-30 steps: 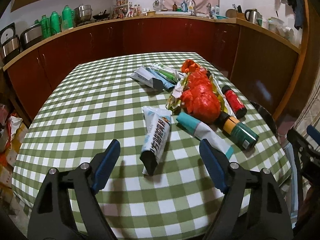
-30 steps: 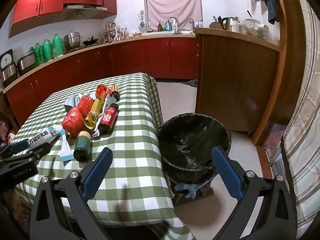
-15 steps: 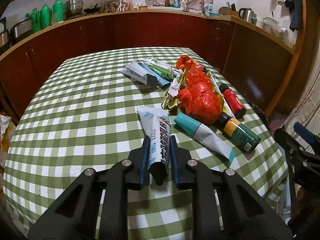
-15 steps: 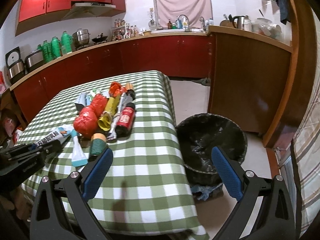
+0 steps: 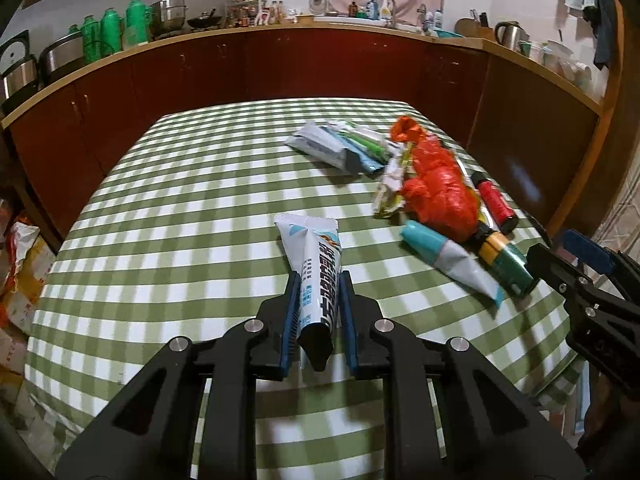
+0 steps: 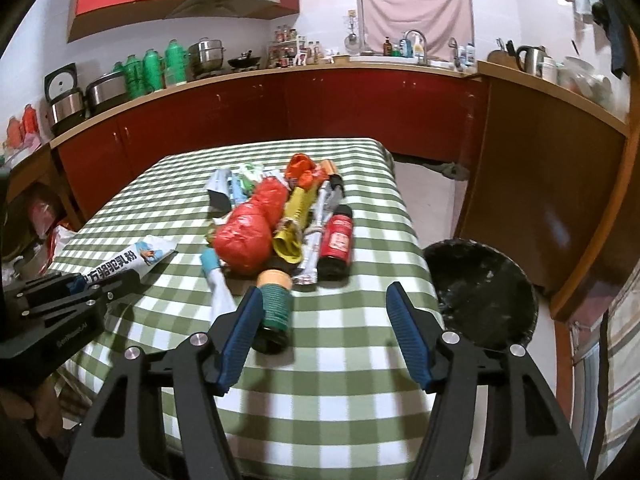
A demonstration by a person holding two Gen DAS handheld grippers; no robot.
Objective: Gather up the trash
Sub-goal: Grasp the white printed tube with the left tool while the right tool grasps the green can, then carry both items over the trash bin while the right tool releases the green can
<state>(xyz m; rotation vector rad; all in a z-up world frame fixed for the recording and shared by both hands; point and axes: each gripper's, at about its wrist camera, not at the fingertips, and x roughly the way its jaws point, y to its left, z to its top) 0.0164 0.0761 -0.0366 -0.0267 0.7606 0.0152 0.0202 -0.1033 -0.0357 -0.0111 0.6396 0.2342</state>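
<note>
Pinching the white sachet (image 5: 319, 280) by its near end for binning, the left gripper (image 5: 319, 318) lifts; the right gripper (image 6: 322, 336) gapes wide, green can (image 6: 274, 308) at ten o'clock.

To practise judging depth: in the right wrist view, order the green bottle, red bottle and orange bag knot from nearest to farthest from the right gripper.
1. Green bottle, beside the left finger.
2. Red bottle, mid-table.
3. Orange bag knot, far end of the pile.
</note>
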